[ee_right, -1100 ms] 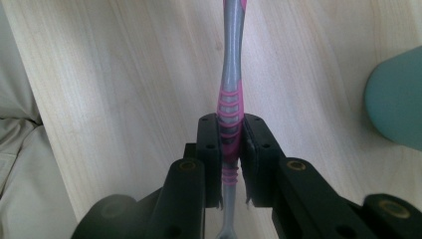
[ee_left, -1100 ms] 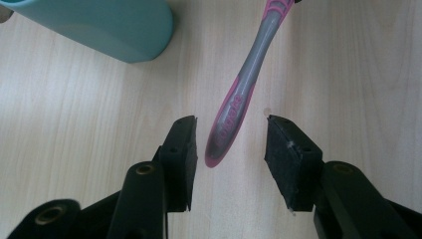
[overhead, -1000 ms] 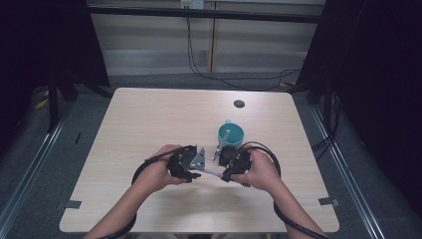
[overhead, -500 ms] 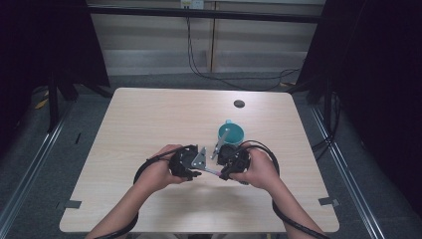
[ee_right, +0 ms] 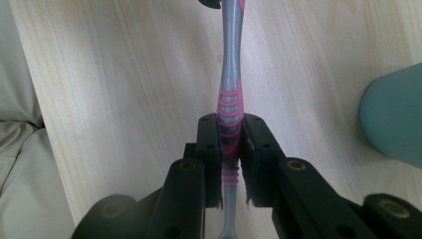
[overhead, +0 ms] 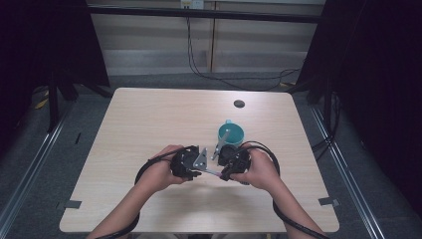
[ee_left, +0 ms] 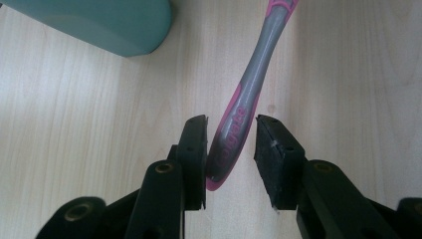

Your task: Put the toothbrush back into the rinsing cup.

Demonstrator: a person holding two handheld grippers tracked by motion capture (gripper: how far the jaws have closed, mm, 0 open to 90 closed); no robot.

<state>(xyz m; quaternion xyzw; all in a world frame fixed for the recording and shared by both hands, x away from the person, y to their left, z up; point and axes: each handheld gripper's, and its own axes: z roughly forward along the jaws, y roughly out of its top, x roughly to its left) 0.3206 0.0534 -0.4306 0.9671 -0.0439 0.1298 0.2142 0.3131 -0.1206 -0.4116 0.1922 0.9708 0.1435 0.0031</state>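
**Toothbrush held between two grippers near the cup**

Over the front half of the tabletop (overhead: 149,119), the high view showed both hands close together, the left gripper (overhead: 191,163) and the right gripper (overhead: 230,160) facing each other with a pink toothbrush (overhead: 213,173) spanning the gap between them. A teal cup (overhead: 231,133) stood just behind the right gripper, and a small dark disc (overhead: 239,104) lay well apart near the far edge.

Seen from the left gripper view, the fingers (ee_left: 195,149) stood apart around the handle end of the toothbrush (ee_left: 239,117); the handle touched the left-hand pad, while a gap showed at the other. The cup (ee_left: 99,22) lay at the upper left.

Seen from the right gripper view, the fingers (ee_right: 208,149) were clamped on the ribbed pink section of the toothbrush (ee_right: 230,99), which ran straight ahead above the tabletop. The cup (ee_right: 393,117) sat at the right edge.
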